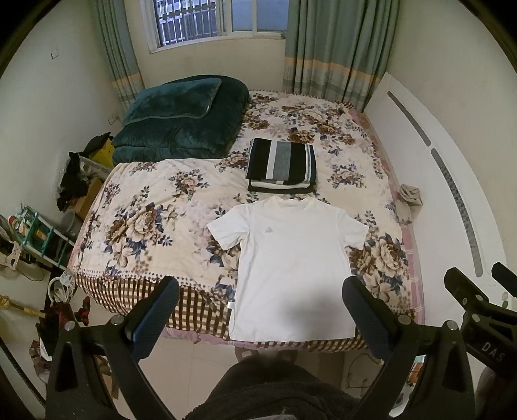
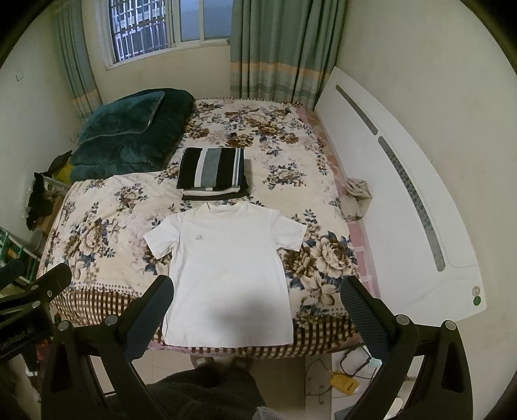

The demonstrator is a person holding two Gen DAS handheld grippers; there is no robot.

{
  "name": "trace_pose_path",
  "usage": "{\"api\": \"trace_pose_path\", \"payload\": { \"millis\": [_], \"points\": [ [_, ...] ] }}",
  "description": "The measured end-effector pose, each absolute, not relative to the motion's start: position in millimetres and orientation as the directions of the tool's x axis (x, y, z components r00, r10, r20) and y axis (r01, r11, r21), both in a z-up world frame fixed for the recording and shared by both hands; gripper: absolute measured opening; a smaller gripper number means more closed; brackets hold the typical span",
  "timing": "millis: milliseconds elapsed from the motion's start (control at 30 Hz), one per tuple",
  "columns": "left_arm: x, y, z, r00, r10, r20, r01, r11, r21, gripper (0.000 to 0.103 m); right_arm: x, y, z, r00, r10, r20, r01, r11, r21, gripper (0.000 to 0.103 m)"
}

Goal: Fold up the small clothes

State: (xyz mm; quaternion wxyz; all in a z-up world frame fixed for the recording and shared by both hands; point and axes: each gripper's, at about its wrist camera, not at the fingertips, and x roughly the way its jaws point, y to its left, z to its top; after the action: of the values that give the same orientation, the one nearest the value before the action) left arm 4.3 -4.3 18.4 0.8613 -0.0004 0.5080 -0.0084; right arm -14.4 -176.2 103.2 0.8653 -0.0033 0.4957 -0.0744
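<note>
— Where was the shirt?

— The white T-shirt [image 1: 290,268] lay flat on the bed [image 1: 135,206], front up, collar toward the window [image 1: 216,19] and hem at the near edge of the bed, hanging just over the checked border. Both short sleeves were spread out to the sides. A small grey logo sat on the chest.

— And your hands?

— I held a hand-held gripper in each. The left hand-held gripper [image 1: 260,292] hung above the near end of the bed with its jaws wide apart and nothing between them; from its camera the fingers framed the lower part of the shirt. The right hand-held gripper [image 2: 258,292] was the same: jaws spread, empty, over the shirt's hem. Neither touched the cloth.

— Anything already folded?

— A folded pile [image 1: 281,164] of black, grey and white striped clothes sat just beyond the shirt's collar, near the middle of the bed.

— What else was on the bed?

— A dark green quilt [image 1: 181,122], folded thick, at the far left corner under the curtain [image 1: 119,58]. A crumpled beige cloth [image 1: 410,200] lay at the right edge, against the white headboard [image 1: 429,181].

— Could you see yourself?

— Only dark fleecy clothing [image 1: 274,391] at the bottom, between the gripper arms, and pale floor tiles below the bed.
</note>
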Motion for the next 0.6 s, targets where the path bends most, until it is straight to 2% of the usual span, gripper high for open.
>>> {"api": "trace_pose_path", "payload": {
  "millis": [600],
  "points": [
    [2.5, -4.8, 21.8, 0.489, -0.021, -0.872, 0.011, 1.0, -0.018, 0.103, -15.1, -172.0, 107.8, 0.505, -0.13, -0.853, 0.121, 0.99, -0.08, 0.103]
  ]
}}
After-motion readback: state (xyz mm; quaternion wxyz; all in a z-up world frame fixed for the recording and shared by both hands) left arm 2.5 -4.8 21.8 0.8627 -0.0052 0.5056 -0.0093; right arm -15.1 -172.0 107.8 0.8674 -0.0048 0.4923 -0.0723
